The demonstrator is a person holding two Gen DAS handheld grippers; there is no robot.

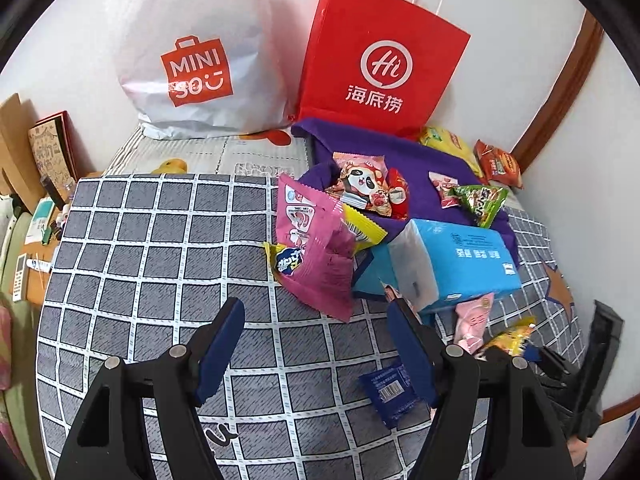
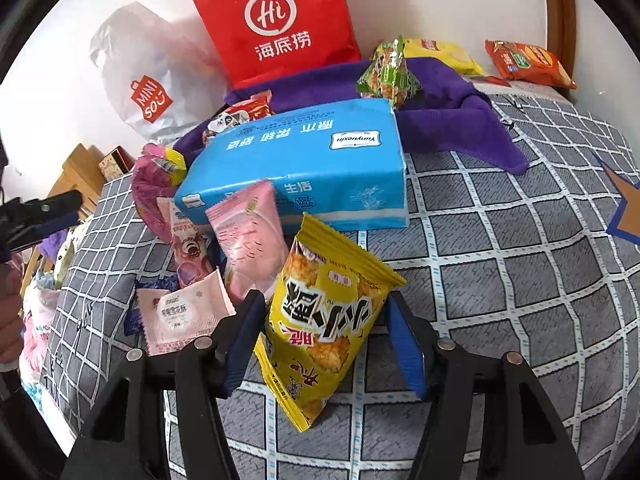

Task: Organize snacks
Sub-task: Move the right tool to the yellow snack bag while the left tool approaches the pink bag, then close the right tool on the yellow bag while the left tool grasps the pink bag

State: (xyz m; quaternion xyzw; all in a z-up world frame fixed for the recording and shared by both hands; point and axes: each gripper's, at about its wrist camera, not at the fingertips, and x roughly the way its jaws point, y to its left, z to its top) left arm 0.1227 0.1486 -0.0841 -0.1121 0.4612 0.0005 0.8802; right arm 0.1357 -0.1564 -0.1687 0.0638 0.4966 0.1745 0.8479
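**Yellow snack bag between the right tongs, left tongs wide over the bedspread**

Right gripper (image 2: 324, 340) sits low over the grey checked bedspread (image 2: 520, 280), and a yellow snack bag (image 2: 320, 320) stands between its blue pads. The left pad looks to be against the bag's edge; on the right side the view is too tight, so I cannot tell if the bag is truly clenched or only bracketed.

Just beyond the yellow bag, a pink packet (image 2: 248, 236) leans on a blue tissue pack (image 2: 304, 164), with a pale pink sachet (image 2: 180, 312) lying near on the left. Farther back, a purple towel (image 2: 452, 120) carries a green triangular packet (image 2: 388, 76), and a red paper bag (image 2: 276, 20) stands against the wall beside a white plastic bag (image 2: 148, 80). An orange packet (image 2: 528, 60) lies at the far right.

Left gripper (image 1: 316, 344) hangs released, jaws wide apart, nothing between them, only bedspread below. A dark blue packet (image 1: 392, 392) lies just beside its right finger, and a big pink bag (image 1: 316, 248) sits farther ahead.
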